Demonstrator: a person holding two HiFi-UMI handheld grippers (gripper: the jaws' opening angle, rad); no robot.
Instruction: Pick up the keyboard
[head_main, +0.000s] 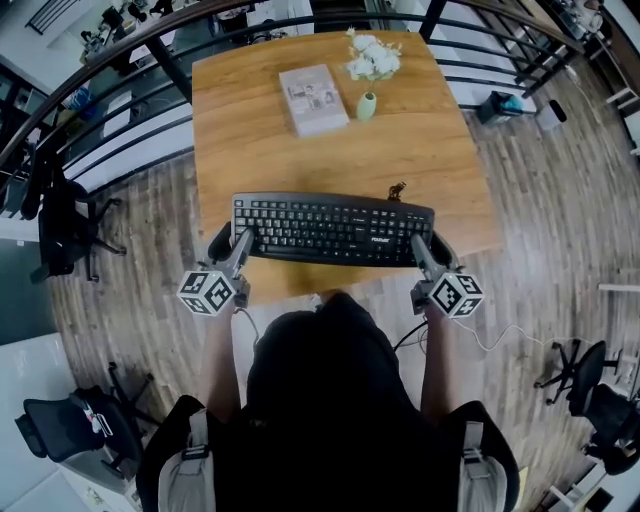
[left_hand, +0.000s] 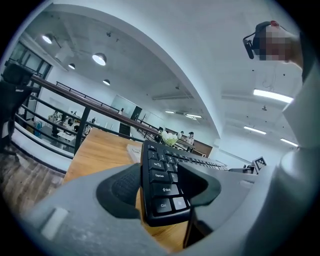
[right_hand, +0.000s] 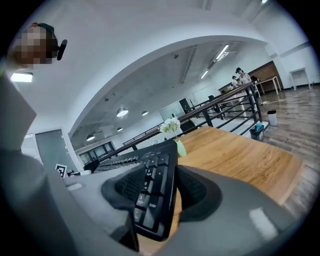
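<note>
As the left claw (head_main: 231, 241) and right claw (head_main: 426, 244) pinch its ends, the keyboard (head_main: 330, 228) spans between them.

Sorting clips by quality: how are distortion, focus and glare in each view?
Head view: strong fisheye bows the table edges, keyboard sharp. Left gripper view: ceiling lamp blown out, near keys crisp. Right gripper view: near keys soft, corners black.

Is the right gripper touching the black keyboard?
Touching. The right gripper view shows the right gripper clamping the black keyboard, a jaw on each face.
</note>
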